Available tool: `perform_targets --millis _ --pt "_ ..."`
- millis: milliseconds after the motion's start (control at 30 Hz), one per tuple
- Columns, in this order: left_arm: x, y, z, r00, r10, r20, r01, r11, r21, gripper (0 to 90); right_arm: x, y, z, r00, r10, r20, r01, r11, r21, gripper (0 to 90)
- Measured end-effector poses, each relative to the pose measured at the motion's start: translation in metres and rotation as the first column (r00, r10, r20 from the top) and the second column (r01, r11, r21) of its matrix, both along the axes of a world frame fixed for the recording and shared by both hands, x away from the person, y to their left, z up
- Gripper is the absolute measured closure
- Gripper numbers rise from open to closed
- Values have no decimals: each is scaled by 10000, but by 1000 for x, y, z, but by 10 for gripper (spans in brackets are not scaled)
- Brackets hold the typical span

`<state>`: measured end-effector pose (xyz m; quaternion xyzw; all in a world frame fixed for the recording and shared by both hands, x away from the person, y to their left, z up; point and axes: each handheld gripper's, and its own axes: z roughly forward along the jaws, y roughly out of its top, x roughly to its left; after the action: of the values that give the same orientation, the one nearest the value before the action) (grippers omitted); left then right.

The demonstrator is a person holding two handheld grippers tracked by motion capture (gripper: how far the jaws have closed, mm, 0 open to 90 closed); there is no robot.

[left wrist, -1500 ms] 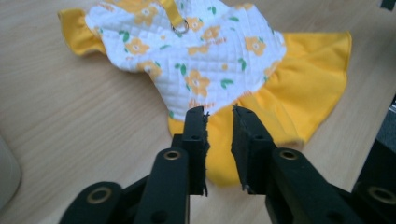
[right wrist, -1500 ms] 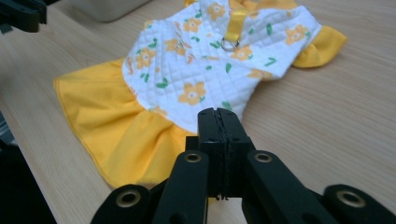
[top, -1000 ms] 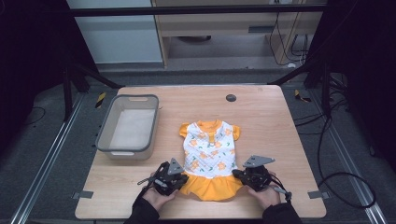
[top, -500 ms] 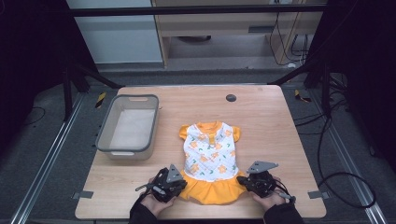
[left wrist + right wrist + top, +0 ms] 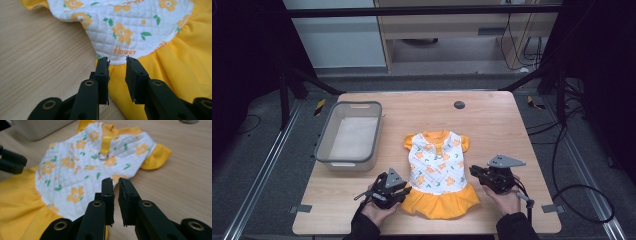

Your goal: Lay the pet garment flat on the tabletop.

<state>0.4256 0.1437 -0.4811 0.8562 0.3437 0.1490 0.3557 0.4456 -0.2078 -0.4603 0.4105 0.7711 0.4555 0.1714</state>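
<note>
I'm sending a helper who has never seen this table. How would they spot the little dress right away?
On the wooden table, look to the right of the grey bin, near the front edge. The dress lies flat there: white quilted top with orange flowers, yellow skirt and sleeves, the one piece of cloth on the table.

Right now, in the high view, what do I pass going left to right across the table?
Grey tub → left claw → yellow-and-white flowered dress → right claw. The small dark disc sits farther back, above the dress.
</note>
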Motion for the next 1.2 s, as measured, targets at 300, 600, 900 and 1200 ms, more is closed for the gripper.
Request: perform_targets --millis 300,600,900,1200 --pt "9 -8 -7 9998 122 157 -128 9993 356 706 58 -1 13 9948 -1001 175 997 9947 245 781" --pt "14 -9 -11 9995 217 214 -227 9987 457 701 103 10 3 9892 -1456 140 1459 9890 -231 745" --pt "16 -8 -13 9998 155 141 -160 9992 377 690 135 14 -19 9787 -2012 -397 1986 9782 -606 689" --pt "16 -8 -13 9998 146 149 -152 9991 389 691 148 16 -36 9736 -2140 -793 2068 9742 -908 671"
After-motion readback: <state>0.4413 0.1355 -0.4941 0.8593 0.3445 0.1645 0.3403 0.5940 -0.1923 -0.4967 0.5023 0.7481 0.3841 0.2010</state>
